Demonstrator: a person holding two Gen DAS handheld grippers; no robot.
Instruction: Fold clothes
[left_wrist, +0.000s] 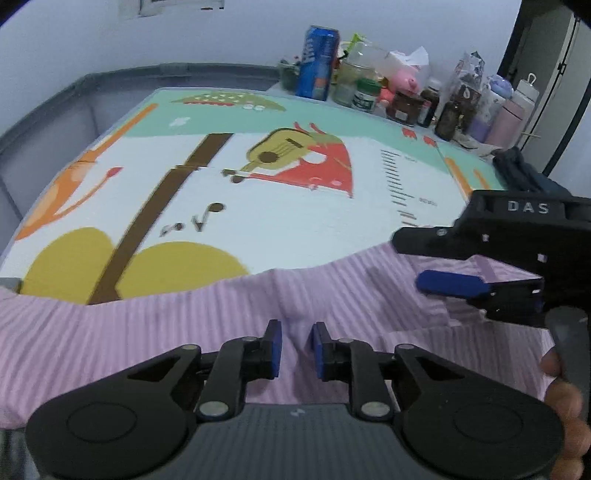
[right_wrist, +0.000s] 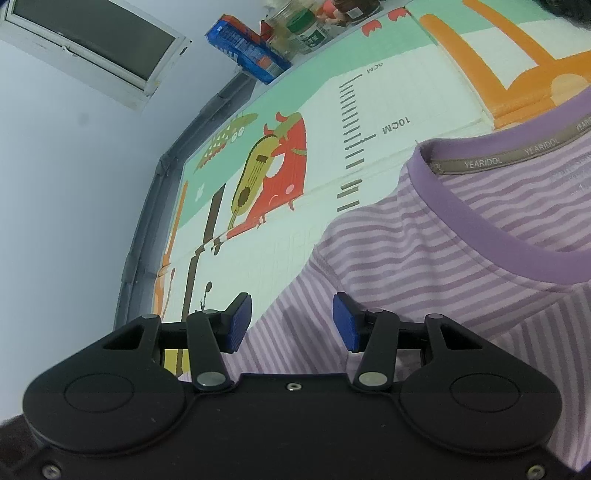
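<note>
Fingers (left_wrist: 273, 349) of the left gripper (left_wrist: 297, 347) stand a narrow gap apart in the lower middle of the left wrist view, their blue pads facing each other over a small raised ridge of the striped shirt (left_wrist: 147, 332); whether the pads touch the cloth cannot be told, and nothing is visibly pinched between them. No earlier picture is at hand, so only this stance is told. That shirt, pale purple with fine darker stripes, spreads across the whole lower half of this view, its far edge lying on the play mat (left_wrist: 295, 221), which is printed with a guitar, a red animal, music notes and a ruler scale. At the right edge of the same view the right gripper (left_wrist: 436, 266) reaches in from the side, one black finger above a blue-padded one, with a gap between them above the cloth; part of a hand (left_wrist: 565, 406) shows at the lower right.

From the right wrist view, the right gripper (right_wrist: 291, 321) has its jaws moderately wide, both blue pads clear of each other, with striped fabric lying under and between them but not clamped. The shirt (right_wrist: 443, 277) fills the right side of this frame, its solid purple collar (right_wrist: 480, 221) curving through the upper right with a grey printed tape inside the neckline. The mat (right_wrist: 295, 166) runs up the centre

At the top of the left wrist view a cluster of bottles and jars (left_wrist: 406, 99) and a blue can (left_wrist: 319, 62) stand along the mat's far edge
</note>
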